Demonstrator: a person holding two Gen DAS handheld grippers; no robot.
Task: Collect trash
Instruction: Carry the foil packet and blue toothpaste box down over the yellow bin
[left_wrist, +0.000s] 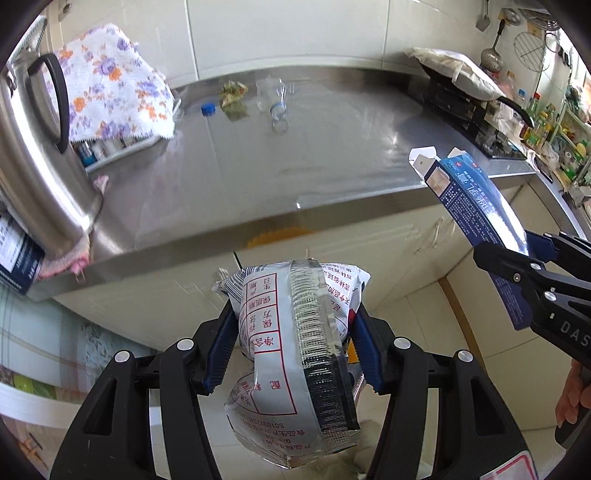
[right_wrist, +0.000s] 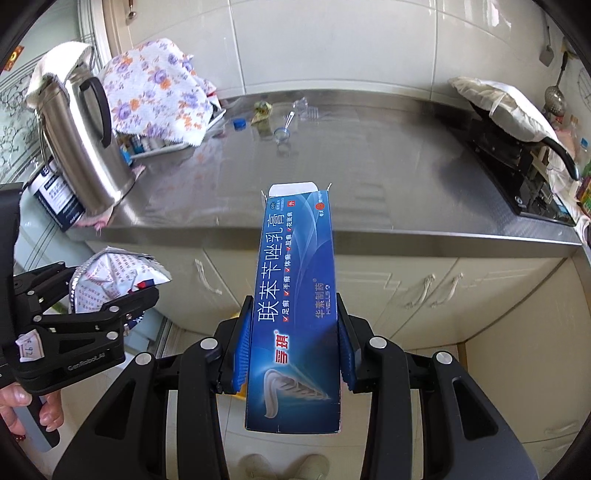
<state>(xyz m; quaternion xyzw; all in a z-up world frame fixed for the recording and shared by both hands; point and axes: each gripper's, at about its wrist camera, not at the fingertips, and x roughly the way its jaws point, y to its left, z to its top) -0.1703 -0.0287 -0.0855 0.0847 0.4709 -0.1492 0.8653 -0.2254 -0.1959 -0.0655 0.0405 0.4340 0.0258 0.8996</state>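
Note:
My left gripper (left_wrist: 291, 345) is shut on a crumpled silver food wrapper (left_wrist: 291, 369) with red print, held in front of the counter edge; the wrapper also shows in the right wrist view (right_wrist: 110, 277). My right gripper (right_wrist: 293, 354) is shut on a long blue cardboard box (right_wrist: 295, 306), its open flap pointing at the counter; the box also shows in the left wrist view (left_wrist: 476, 210). On the steel counter (left_wrist: 295, 166) lie a crushed clear bottle (left_wrist: 275, 98), a blue cap (left_wrist: 208, 109) and a crumpled greenish wrapper (left_wrist: 232, 96).
A steel kettle (left_wrist: 40, 155) stands at the counter's left end beside a rack under a floral cloth (left_wrist: 118, 85). A dark box (right_wrist: 59, 201) sits by the kettle. A stove with a covered pan (right_wrist: 517, 122) is at the right. Cabinets (right_wrist: 424, 288) are below.

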